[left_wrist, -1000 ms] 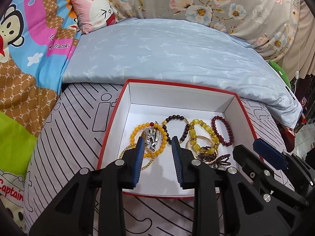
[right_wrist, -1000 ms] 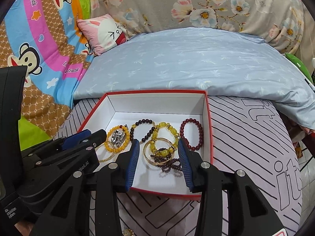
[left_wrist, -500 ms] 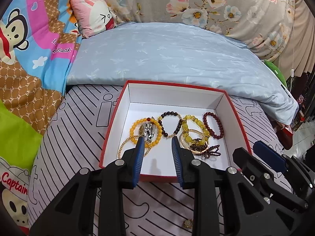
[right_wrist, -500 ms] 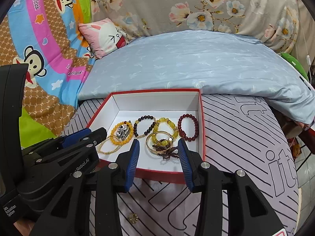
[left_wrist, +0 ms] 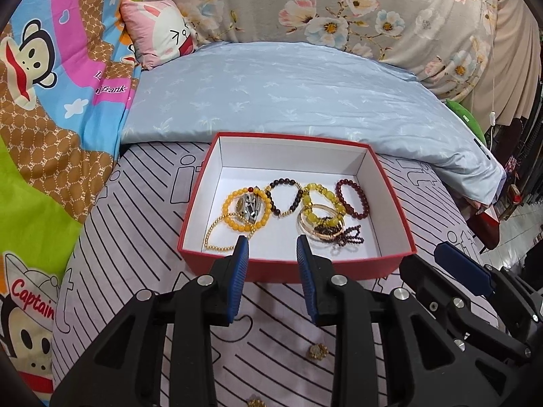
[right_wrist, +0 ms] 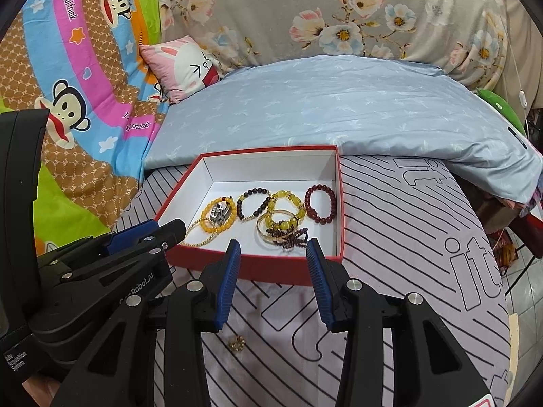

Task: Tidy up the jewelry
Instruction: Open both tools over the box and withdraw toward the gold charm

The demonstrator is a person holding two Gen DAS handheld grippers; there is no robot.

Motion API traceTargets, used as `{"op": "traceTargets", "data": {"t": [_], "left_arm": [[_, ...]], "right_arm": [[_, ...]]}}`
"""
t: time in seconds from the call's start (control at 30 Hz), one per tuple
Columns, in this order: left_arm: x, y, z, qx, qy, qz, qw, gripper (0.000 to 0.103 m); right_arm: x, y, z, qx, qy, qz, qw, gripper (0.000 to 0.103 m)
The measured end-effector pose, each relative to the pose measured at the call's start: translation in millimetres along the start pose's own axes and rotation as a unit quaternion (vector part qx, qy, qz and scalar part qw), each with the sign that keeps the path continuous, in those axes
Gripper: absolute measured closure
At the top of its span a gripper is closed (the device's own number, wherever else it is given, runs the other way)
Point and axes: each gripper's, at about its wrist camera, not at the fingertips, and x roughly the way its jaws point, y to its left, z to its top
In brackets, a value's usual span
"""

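1. Red box [left_wrist: 295, 268], white inside, rests on a striped sheet [left_wrist: 135, 237]; a pale blue quilt [left_wrist: 288, 95] lies just behind its far wall.
2. Box contents, left to right in the left wrist view: orange bead bracelet [left_wrist: 230, 224] around a silver metal piece [left_wrist: 249, 207], with a fine gold bead chain [left_wrist: 217, 237] overlapping its near edge; dark bead bracelet [left_wrist: 284, 201]; yellow bead bracelet [left_wrist: 322, 208] lying over a gold bangle [left_wrist: 317, 229] and a cluster of small dark red beads [left_wrist: 346, 235]; dark red bead bracelet [left_wrist: 351, 198] nearest the right wall.
3. Left gripper [left_wrist: 272, 256]: jaws apart and empty, tips level with the box's near wall, with the jewelry beyond them and untouched. The orange bracelet and chain lie just past the left tip, the bangle cluster just past the right.
4. Right gripper [right_wrist: 273, 259]: jaws wide apart and empty, tips over the near wall. The bangle [right_wrist: 275, 227] and dark red cluster lie just beyond the gap between them.
5. Two small gold ornaments lie loose on the sheet outside the box: one [left_wrist: 317, 352] under the left gripper's right finger, another [left_wrist: 255, 402] at the frame's lower edge. The right wrist view shows one [right_wrist: 237, 343] below its gap.
6. Change since one second ago: both grippers have drawn back. Their tips then reached in over the bracelets, and the box now appears smaller and farther, with its outer front wall exposed. Jaw openings are unchanged, and the loose ornaments have come into view.
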Motion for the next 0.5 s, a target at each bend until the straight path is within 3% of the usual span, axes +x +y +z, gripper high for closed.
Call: {"op": "traceTargets", "data": {"t": [0.07, 0.5], "left_arm": [[-5.4, 1.3, -6.8, 0.002, -0.002, 0.002, 1.0, 0.065], [-20.5, 28.6, -90.4, -0.018, 0.044, 0.015, 0.9987, 0.058]], "right_arm": [[-4.2, -0.6, -5.4, 0.0, 0.001, 0.0, 1.0, 0.059], [-16.8, -16.1, -79.4, 0.013, 0.046, -0.01, 0.999, 0.056]]}}
